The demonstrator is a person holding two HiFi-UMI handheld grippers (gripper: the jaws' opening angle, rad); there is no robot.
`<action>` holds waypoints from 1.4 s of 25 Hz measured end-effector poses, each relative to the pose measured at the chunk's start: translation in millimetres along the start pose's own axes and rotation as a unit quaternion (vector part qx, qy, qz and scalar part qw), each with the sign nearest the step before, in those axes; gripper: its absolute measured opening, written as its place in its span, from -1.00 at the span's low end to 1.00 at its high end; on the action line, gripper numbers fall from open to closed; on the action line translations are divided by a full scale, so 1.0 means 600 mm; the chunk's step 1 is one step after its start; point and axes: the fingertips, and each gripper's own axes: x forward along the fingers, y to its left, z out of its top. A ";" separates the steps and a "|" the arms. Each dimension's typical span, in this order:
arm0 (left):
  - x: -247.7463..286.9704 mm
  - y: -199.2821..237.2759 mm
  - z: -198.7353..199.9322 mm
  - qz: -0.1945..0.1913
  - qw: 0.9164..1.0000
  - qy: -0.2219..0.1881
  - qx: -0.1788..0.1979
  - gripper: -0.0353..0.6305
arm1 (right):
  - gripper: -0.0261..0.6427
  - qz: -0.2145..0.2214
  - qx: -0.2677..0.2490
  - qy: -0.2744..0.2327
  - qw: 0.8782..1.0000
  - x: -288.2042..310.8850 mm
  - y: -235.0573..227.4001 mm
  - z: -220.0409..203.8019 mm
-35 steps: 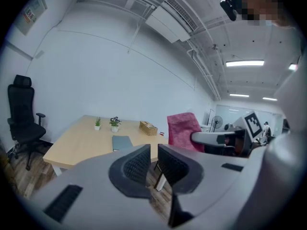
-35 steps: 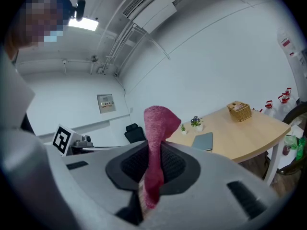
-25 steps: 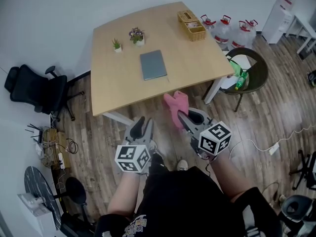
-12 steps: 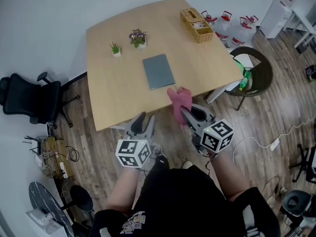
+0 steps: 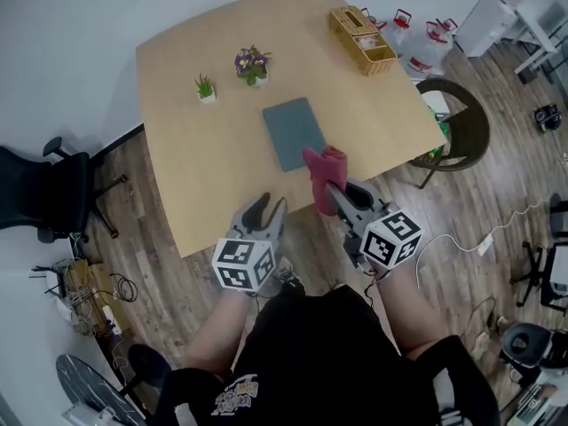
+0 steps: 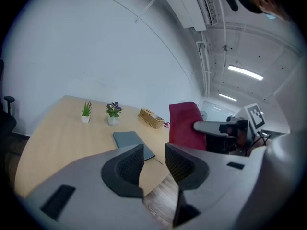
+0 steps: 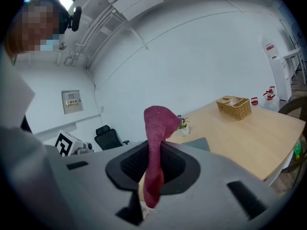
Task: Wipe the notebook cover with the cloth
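A grey notebook (image 5: 295, 133) lies flat on the light wood table (image 5: 204, 167), near its front edge. My right gripper (image 5: 337, 193) is shut on a pink-red cloth (image 5: 324, 174) that stands up from the jaws, just in front of the notebook's near right corner. In the right gripper view the cloth (image 7: 157, 123) hangs between the pads, with the notebook (image 7: 196, 143) beyond. My left gripper (image 5: 266, 208) hovers over the table's front edge, left of the cloth. Its jaws have just been opening and hold nothing. The left gripper view shows the notebook (image 6: 129, 140) ahead and the cloth (image 6: 184, 123) to the right.
Two small potted plants (image 5: 205, 88) (image 5: 252, 64) stand behind the notebook. A wicker basket (image 5: 363, 40) sits at the table's far right corner. Water bottles (image 5: 417, 34) and a round dark chair (image 5: 457, 118) are to the right, a black office chair (image 5: 35, 193) to the left.
Both grippers have moved forward to the table's front edge. The cloth has come from over the floor to just short of the notebook. The left jaws stand wider apart.
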 end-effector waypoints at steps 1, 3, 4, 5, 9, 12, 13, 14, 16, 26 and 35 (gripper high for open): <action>0.004 0.008 0.000 -0.005 1.000 0.004 -0.001 -0.53 | -0.75 -0.005 -0.001 0.000 1.000 0.010 0.001 0.002; 0.012 0.024 -0.002 -0.014 1.000 0.012 -0.005 -0.53 | -0.75 -0.013 -0.004 0.002 1.000 0.028 0.003 0.005; 0.016 0.032 -0.004 -0.017 1.000 0.016 -0.008 -0.53 | -0.75 -0.016 -0.006 0.003 1.000 0.036 0.005 0.006; 0.020 0.039 -0.006 -0.020 1.000 0.019 -0.013 -0.53 | -0.75 -0.018 -0.008 0.005 1.000 0.044 0.006 0.007; 0.041 0.058 -0.017 -0.025 0.999 0.032 -0.034 -0.53 | -0.75 -0.020 -0.016 0.015 1.000 0.063 0.003 0.009; 0.061 0.071 -0.026 -0.020 0.998 0.041 -0.049 -0.53 | -0.75 -0.016 -0.020 0.023 0.999 0.081 -0.009 0.010; 0.069 0.076 -0.029 -0.017 0.997 0.044 -0.053 -0.53 | -0.75 -0.013 -0.020 0.027 0.999 0.088 -0.014 0.009; 0.076 0.081 -0.032 -0.012 0.997 0.048 -0.057 -0.53 | -0.75 -0.009 -0.019 0.032 0.999 0.095 -0.020 0.008; 0.093 0.089 -0.039 -0.002 0.996 0.056 -0.064 -0.53 | -0.75 0.001 -0.021 0.043 0.999 0.111 -0.034 0.005; 0.201 0.146 -0.082 0.058 0.989 0.110 -0.084 -0.53 | -0.75 0.058 -0.007 0.134 0.989 0.212 -0.140 -0.049; 0.280 0.190 -0.137 0.078 0.978 0.156 -0.117 -0.53 | -0.75 0.083 0.028 0.198 0.976 0.276 -0.188 -0.120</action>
